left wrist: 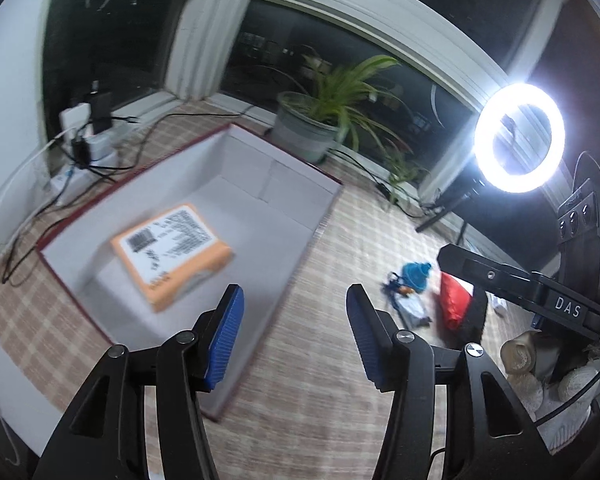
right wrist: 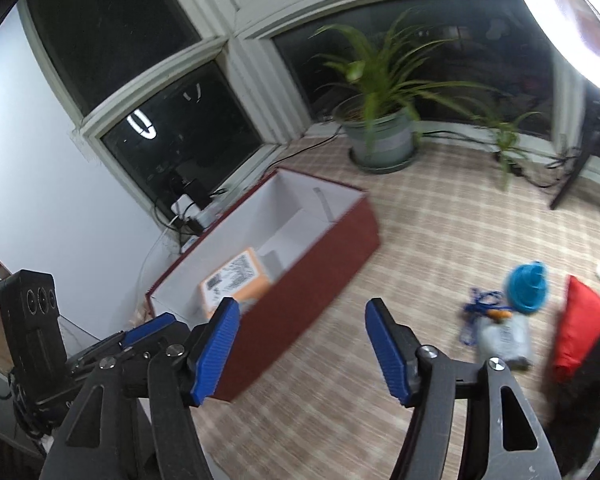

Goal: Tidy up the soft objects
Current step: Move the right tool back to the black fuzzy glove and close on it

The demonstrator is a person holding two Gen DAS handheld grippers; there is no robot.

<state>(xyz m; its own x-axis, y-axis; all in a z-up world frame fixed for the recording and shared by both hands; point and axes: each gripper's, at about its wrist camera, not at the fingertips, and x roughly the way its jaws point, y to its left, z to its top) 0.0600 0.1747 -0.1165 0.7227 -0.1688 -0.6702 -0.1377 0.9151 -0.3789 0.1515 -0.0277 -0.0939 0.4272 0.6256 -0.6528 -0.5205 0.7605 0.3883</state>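
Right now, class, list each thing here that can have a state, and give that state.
Left hand-held gripper: open, nothing between its pads.
Right hand-held gripper: open, holding nothing.
Red box: lid off, orange packet inside.
Ring light: switched on.
Red pouch: on the mat, outside the box.

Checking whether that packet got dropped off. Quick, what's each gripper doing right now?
Left gripper: open, nothing between the pads; the orange packet lies in the box.
Right gripper: open, holding nothing.
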